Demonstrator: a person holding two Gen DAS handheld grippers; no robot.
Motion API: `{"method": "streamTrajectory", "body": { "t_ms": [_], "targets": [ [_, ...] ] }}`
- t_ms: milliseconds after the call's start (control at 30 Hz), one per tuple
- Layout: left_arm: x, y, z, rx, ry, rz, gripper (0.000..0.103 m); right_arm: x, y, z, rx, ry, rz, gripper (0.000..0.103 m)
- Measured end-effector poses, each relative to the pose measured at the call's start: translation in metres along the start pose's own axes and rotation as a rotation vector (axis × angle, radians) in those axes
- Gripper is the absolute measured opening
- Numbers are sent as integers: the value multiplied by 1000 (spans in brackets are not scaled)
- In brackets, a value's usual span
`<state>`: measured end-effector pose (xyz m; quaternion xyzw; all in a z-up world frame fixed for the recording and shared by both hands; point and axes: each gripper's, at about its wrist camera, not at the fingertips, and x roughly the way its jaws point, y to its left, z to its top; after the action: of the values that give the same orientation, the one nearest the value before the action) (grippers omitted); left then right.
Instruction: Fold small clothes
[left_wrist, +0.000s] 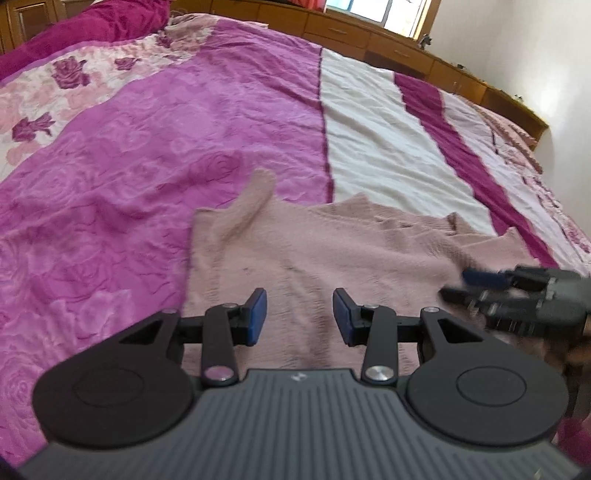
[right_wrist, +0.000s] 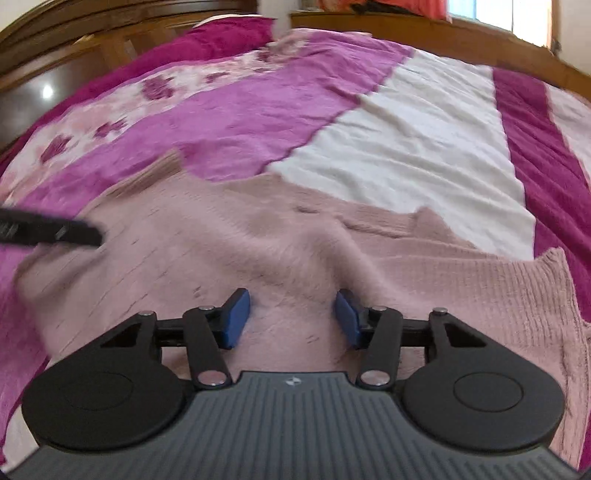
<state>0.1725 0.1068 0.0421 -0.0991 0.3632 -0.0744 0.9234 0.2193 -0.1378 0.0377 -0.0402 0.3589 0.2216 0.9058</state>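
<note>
A pale pink knitted sweater (left_wrist: 314, 251) lies spread on the bed, one sleeve (left_wrist: 255, 199) pointing away at its far left. My left gripper (left_wrist: 299, 317) is open and empty just above the sweater's near part. My right gripper (right_wrist: 291, 317) is open and empty over the sweater (right_wrist: 280, 240), whose ribbed edge (right_wrist: 517, 295) lies to the right. The right gripper also shows blurred at the right edge of the left wrist view (left_wrist: 517, 295). The left gripper's tip shows blurred at the left of the right wrist view (right_wrist: 51, 230).
The bed has a magenta, pink and white bedspread (left_wrist: 147, 166) with a white band (left_wrist: 388, 147). A wooden headboard with drawers (left_wrist: 369, 37) runs along the far side, a window (left_wrist: 384, 11) above it. A dark pink pillow (right_wrist: 229, 33) lies at the bed's far end.
</note>
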Motion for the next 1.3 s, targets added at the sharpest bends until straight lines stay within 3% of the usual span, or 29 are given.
{"method": "streamTrajectory", "body": {
  "t_ms": [133, 300, 400, 500, 567, 633, 700, 833, 1133, 1300],
  "targets": [
    [13, 14, 1, -7, 13, 32, 41, 8, -27, 9, 87, -7, -20, 55],
    [19, 27, 10, -64, 4, 26, 41, -2, -52, 6, 261, -65, 49, 55],
    [20, 22, 16, -33, -16, 20, 41, -16, -59, 4, 285, -99, 70, 55],
    [29, 20, 22, -13, -20, 15, 41, -17, -70, 4, 273, -60, 79, 55],
    [41, 22, 27, -19, -14, 38, 41, -9, -77, 3, 266, -21, 47, 55],
    [51, 28, 32, -36, -13, 67, 41, -5, -86, 1, 297, -43, 16, 55],
    [56, 35, 35, -66, -17, 61, 41, -5, -100, 3, 351, -70, -86, 55],
    [54, 38, 36, -79, -28, 62, 41, -10, -129, -4, 419, -113, -213, 55],
    [37, 30, 26, -66, -21, 53, 41, -49, -137, -16, 478, -193, -183, 57],
    [19, 25, 18, -38, -11, 56, 41, -83, -128, -37, 497, -210, -179, 64]
  ]
}}
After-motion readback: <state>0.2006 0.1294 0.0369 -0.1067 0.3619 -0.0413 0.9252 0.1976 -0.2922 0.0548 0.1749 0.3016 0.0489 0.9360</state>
